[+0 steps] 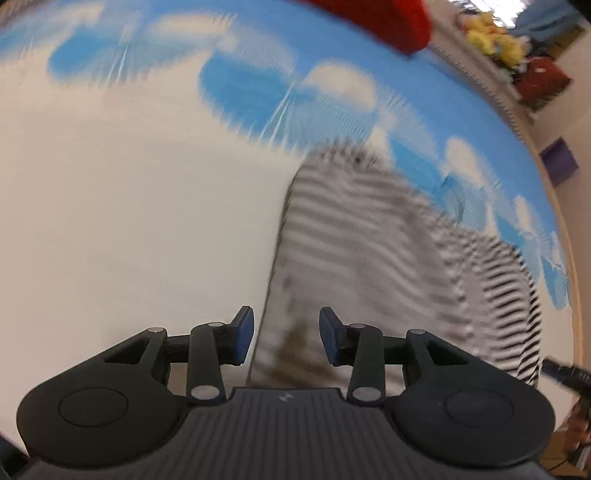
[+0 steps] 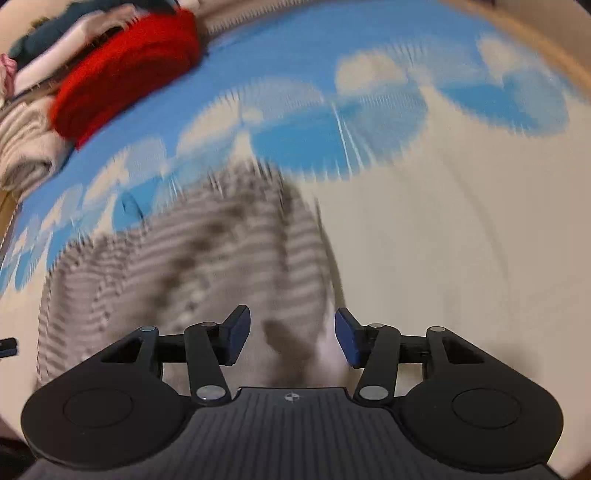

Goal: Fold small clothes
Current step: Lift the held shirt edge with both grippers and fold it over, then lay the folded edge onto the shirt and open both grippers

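The grey-and-white, finely striped small fabric garment [image 1: 354,236] [image 2: 207,254] lies flat on the cloth-covered work surface, on the white area just below the blue cloud pattern. Both views are motion-blurred, so seams and garment type cannot be determined. Its stripes run crosswise. One long straight edge shows on its left side in the left wrist view. Toward the right in that view, the stripes appear darker and more contrasted. Darker smudged patches are visible on the portion nearest each camera.

The left gripper [image 1: 286,338] is positioned over the near end of the garment, straddling its straight edge; its blue-padded jaws are spread apart with nothing between them. The right gripper [image 2: 292,336] is likewise over the garment's near end, jaws spread and holding nothing.

The white and sky-blue cloud-print tablecloth [image 1: 129,206] [image 2: 443,229] covers the surface. A red knitted textile [image 2: 125,74] [image 1: 388,22] rests at the far edge, beside a stack of folded clothes [image 2: 26,147].
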`<state>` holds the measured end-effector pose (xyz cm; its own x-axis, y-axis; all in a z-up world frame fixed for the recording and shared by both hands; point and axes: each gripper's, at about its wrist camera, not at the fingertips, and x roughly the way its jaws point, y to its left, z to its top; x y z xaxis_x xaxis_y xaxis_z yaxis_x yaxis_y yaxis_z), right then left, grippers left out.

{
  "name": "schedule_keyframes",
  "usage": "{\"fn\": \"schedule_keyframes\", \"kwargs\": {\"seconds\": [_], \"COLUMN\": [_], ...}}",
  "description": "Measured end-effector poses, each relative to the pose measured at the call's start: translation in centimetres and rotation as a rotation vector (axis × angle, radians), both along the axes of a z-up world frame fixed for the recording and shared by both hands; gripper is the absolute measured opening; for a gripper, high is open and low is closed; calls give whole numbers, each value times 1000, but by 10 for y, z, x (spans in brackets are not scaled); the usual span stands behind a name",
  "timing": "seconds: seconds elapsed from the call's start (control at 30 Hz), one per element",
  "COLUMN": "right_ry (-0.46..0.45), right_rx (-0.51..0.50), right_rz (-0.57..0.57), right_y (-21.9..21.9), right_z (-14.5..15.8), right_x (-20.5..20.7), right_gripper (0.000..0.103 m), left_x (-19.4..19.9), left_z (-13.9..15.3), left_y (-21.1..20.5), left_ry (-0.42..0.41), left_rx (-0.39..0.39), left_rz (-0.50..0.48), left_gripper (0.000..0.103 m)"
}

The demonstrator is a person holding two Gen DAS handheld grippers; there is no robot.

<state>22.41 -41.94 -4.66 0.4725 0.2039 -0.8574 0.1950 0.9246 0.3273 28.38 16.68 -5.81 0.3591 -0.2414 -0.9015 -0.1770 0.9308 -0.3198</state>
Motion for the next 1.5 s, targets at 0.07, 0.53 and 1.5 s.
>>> {"fn": "schedule_keyframes", "kwargs": {"seconds": [0.07, 0.53, 1.5], "right_ry": [96, -29, 136], "right_rx": [20, 84, -307], "right_rz": [4, -14, 267], "right_y": [-2, -7, 44], "right_z": [-15, 26, -21], "right_x": [-7, -33, -19], "right_gripper": [53, 7, 30], "left_x": [-3, -35, 5], "left_z": [-20, 6, 2], "left_y": [0, 25, -115], "left_ry": [105, -53, -108], "left_rx": [-23, -21, 42], "left_rz": [-9, 8, -220], "left_gripper": [43, 1, 24]}}
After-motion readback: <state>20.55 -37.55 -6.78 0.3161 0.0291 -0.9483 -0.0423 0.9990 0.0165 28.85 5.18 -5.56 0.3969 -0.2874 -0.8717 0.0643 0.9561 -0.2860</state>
